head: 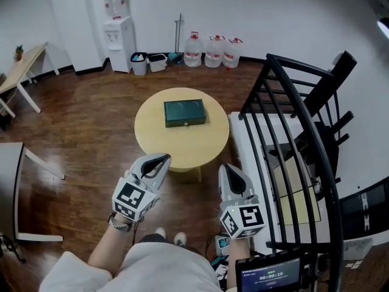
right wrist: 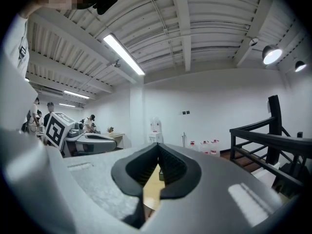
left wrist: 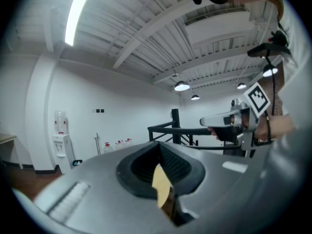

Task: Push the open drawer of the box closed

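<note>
1. A round, pale wooden table (head: 152, 135) stands in the middle of a dark wood-plank floor (head: 79, 120). Its top is bare apart from one item.
2. The green box (head: 185, 112) lies flat on the far half of the table, near the centre, with its long side facing the person. From this height I cannot tell how far its drawer stands out.
3. The left gripper (head: 159, 159) is held above the floor just short of the table's near edge. Its jaws are pressed together with nothing between them.
4. The right gripper (head: 227, 168) is held beside it, also just off the near edge and well apart from the box. Its jaws likewise meet and are empty.
5. Along the white back wall (head: 273, 17) stand a water dispenser (head: 118, 35), two small bins (head: 148, 62) and three large water bottles (head: 213, 50).
6. A black metal railing (head: 292, 132) runs down the right side of the room.
7. A light wooden desk (head: 21, 72) sits at the far left.
8. Overhead, a ribbed white ceiling carries a long strip light (right wrist: 124, 55).
</note>
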{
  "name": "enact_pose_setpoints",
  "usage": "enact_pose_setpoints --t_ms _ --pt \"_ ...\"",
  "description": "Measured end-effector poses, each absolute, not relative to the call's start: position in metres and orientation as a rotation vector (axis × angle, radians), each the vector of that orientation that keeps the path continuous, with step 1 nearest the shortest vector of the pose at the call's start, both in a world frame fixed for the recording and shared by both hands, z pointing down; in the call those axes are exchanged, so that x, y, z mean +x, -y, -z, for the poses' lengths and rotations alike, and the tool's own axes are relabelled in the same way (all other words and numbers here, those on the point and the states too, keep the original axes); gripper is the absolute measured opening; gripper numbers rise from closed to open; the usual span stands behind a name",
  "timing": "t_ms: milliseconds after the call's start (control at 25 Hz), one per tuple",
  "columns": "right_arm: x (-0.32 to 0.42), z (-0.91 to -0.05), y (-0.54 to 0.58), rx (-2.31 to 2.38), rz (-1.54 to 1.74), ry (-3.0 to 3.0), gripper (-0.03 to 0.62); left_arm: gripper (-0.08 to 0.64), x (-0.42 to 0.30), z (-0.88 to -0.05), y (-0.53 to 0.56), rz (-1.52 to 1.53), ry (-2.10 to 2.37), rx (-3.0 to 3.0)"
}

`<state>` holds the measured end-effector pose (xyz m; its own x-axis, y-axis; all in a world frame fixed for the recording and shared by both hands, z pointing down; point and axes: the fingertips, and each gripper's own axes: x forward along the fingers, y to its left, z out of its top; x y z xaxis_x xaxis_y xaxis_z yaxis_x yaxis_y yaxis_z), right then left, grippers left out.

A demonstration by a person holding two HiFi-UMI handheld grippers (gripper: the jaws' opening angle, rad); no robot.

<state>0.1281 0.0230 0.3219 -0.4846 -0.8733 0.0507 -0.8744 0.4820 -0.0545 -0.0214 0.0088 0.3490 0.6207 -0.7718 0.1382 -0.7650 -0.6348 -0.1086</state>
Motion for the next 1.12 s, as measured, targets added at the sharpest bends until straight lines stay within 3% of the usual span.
enact_pose_setpoints --t_ms 520,1120 --pt "0.085 -0.302 -0.032 1.605 -0.202 2.824 0.003 0.008 -0.062 -0.350 -0.021 0.217 -1.394 -2.752" --pt "0.090 -0.306 -0.078 1.669 -0.096 2.695 0.003 0.007 -0.059 -0.335 -0.057 0.146 -1.316 -2.708"
